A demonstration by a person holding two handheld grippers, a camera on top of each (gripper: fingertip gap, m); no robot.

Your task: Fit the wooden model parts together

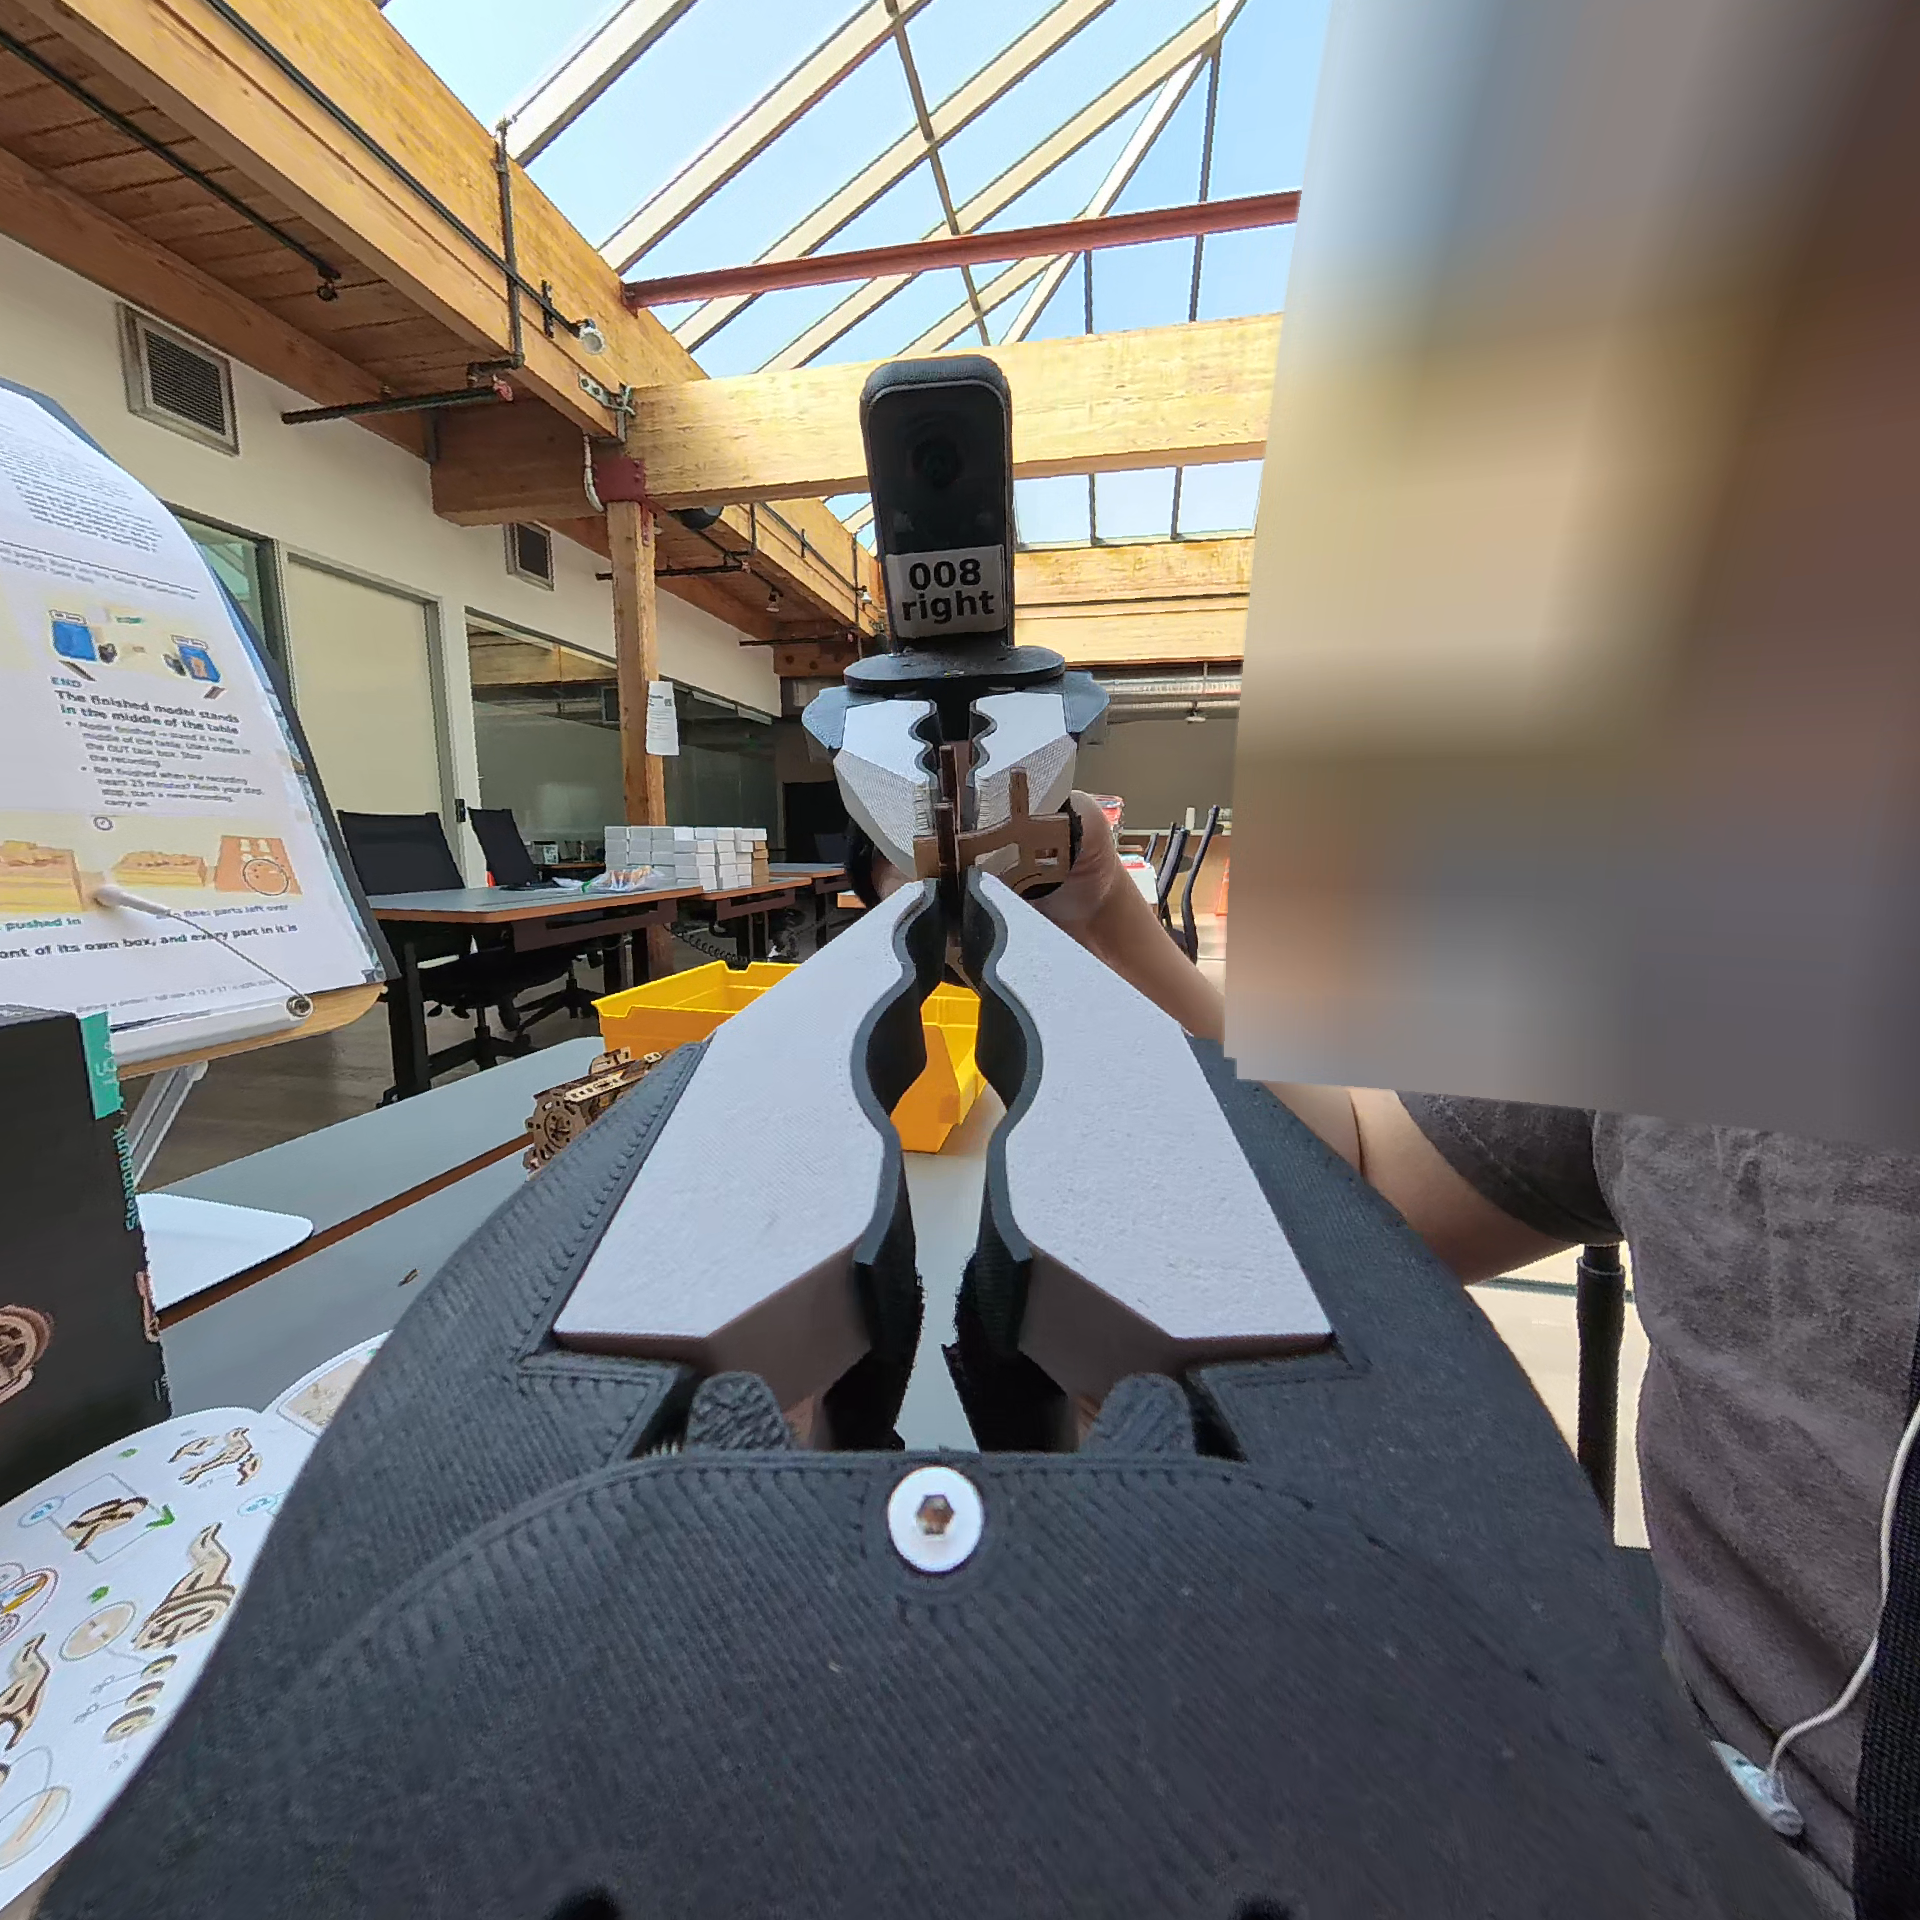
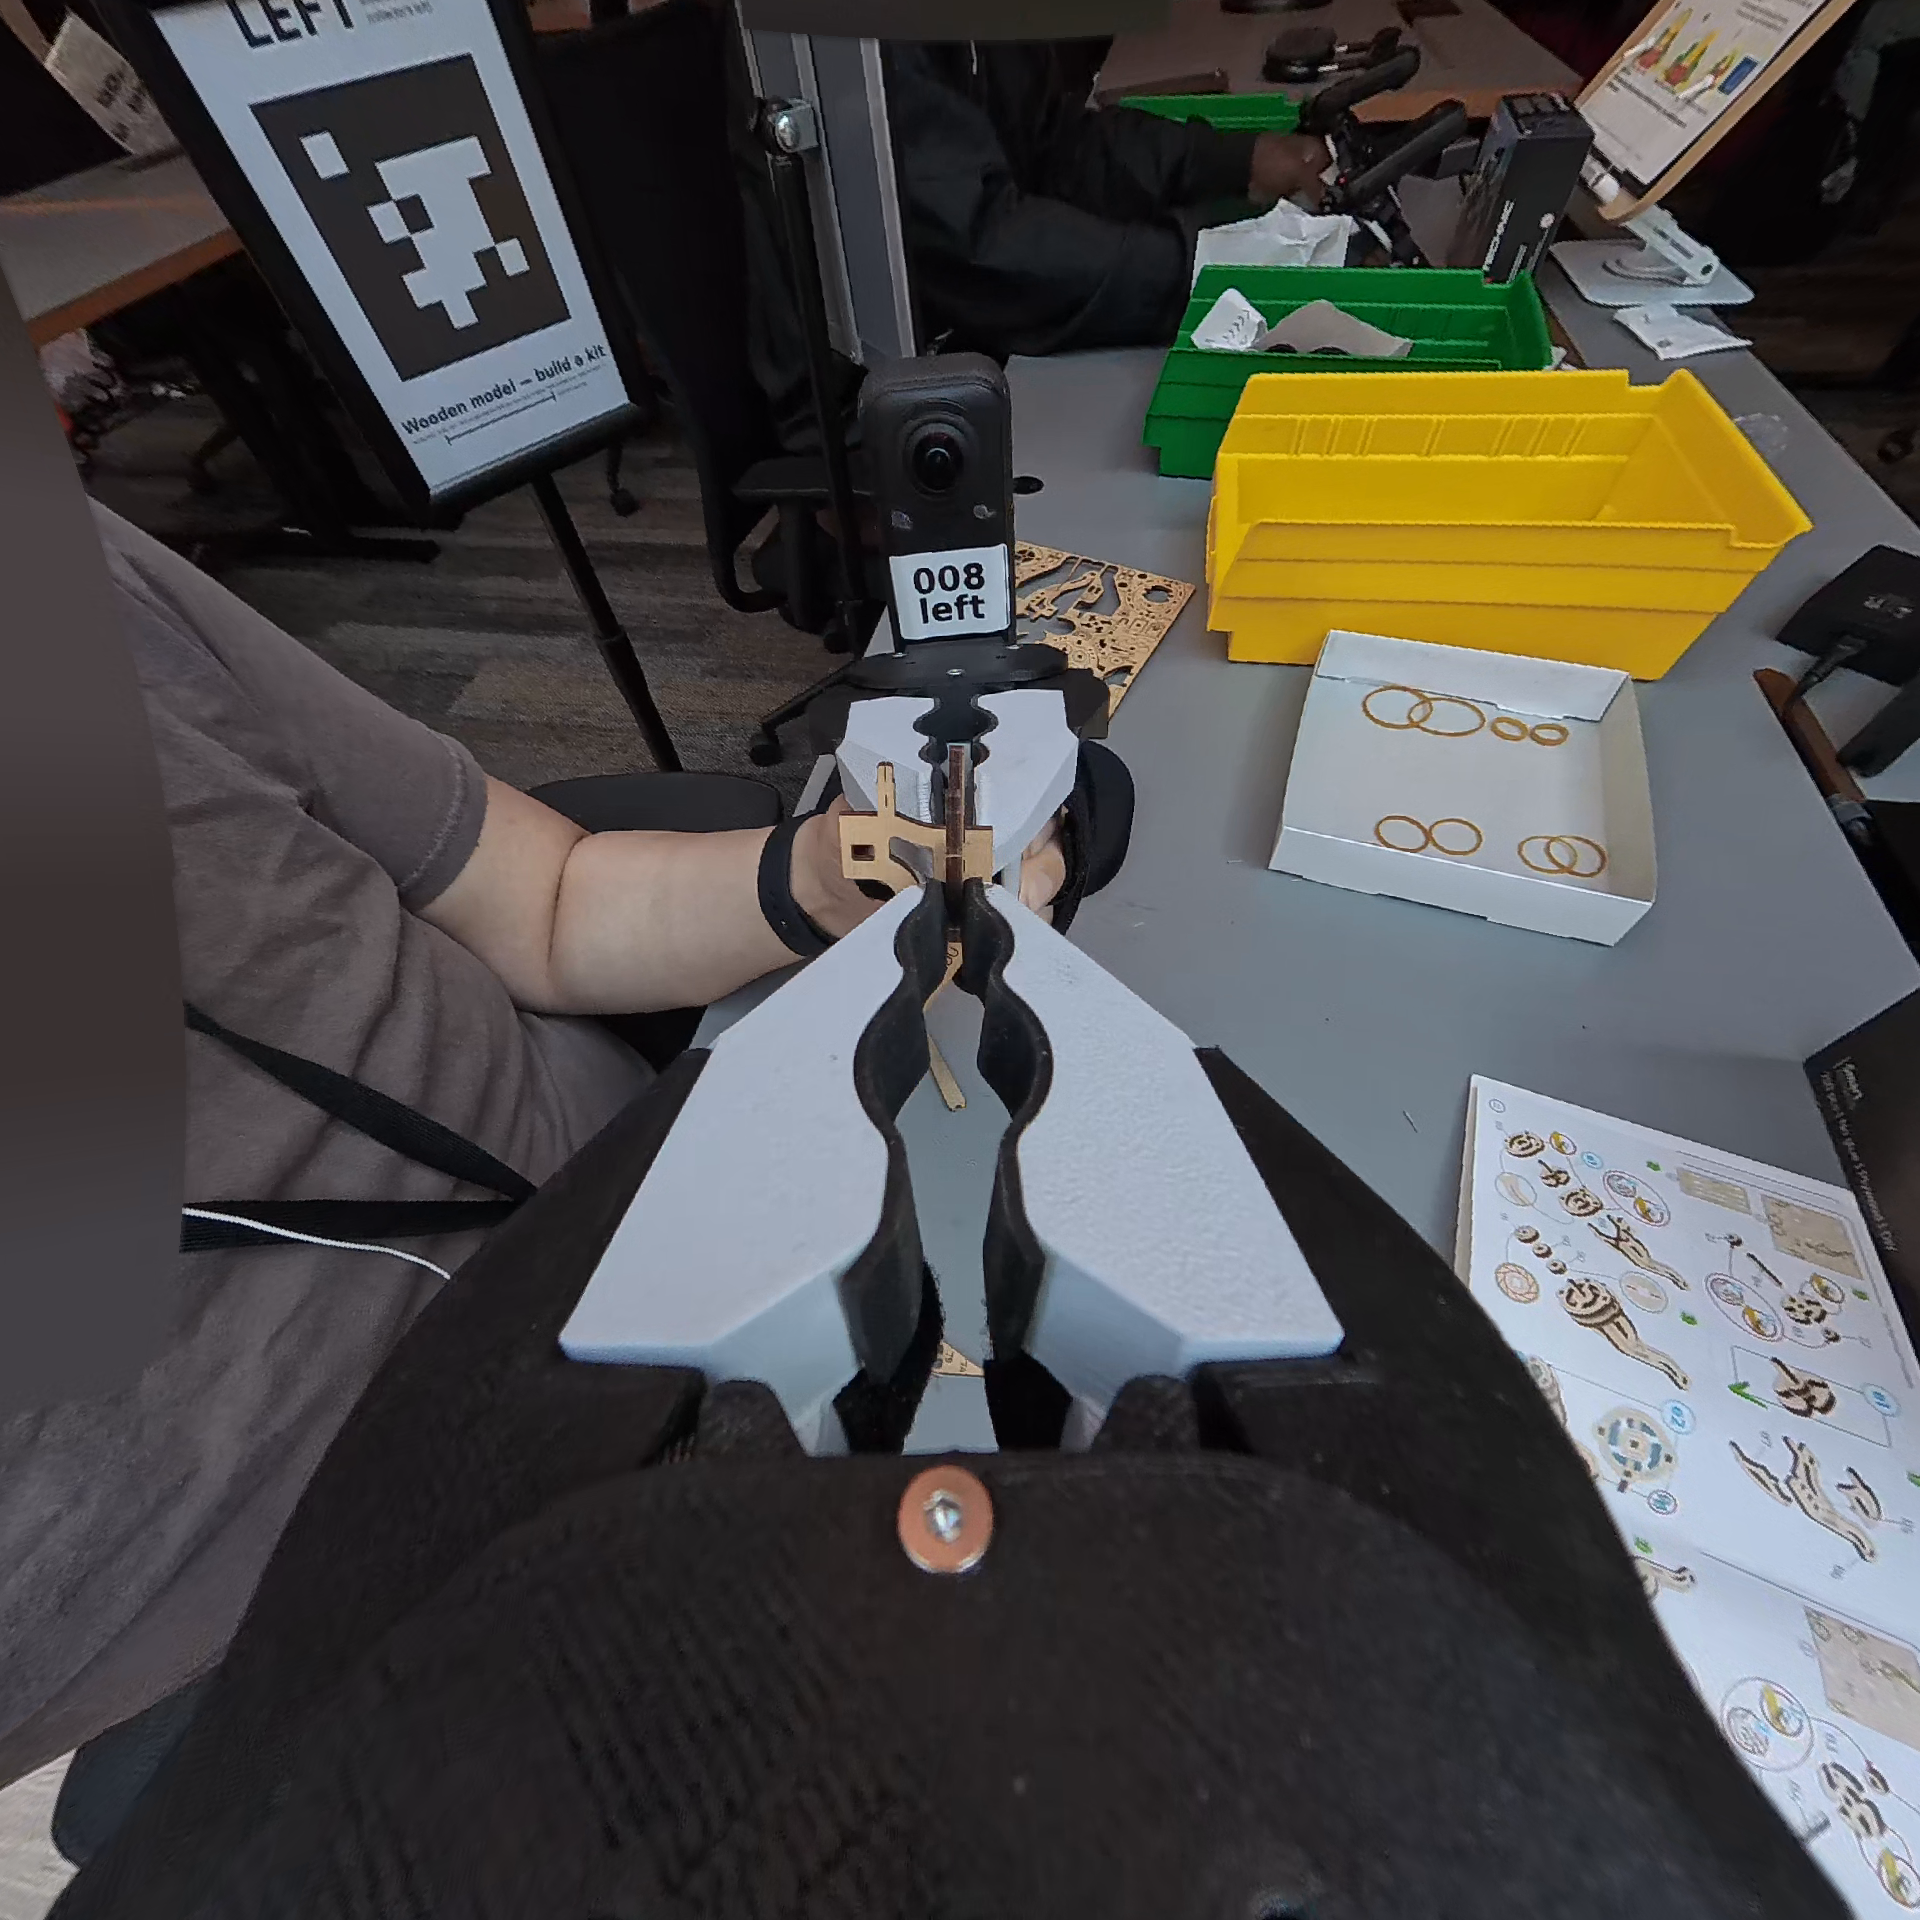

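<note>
Mid-join above the yellow plastic bin (image 2: 1496, 520): both grippers pinching thin laser-cut wooden model pieces (image 2: 914, 831), tip to tip. Probably needs a gentle, square push next.

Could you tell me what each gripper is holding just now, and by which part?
Both grippers, left and right, pinch the small wooden model piece between them; exactly which part each one grips cannot be told.

Left gripper (image 1: 951, 894) & right gripper (image 2: 948, 899) meet tip-to-tip, raised off table level, both closed tight; bare forearm (image 2: 634, 904) behind left one.
</note>
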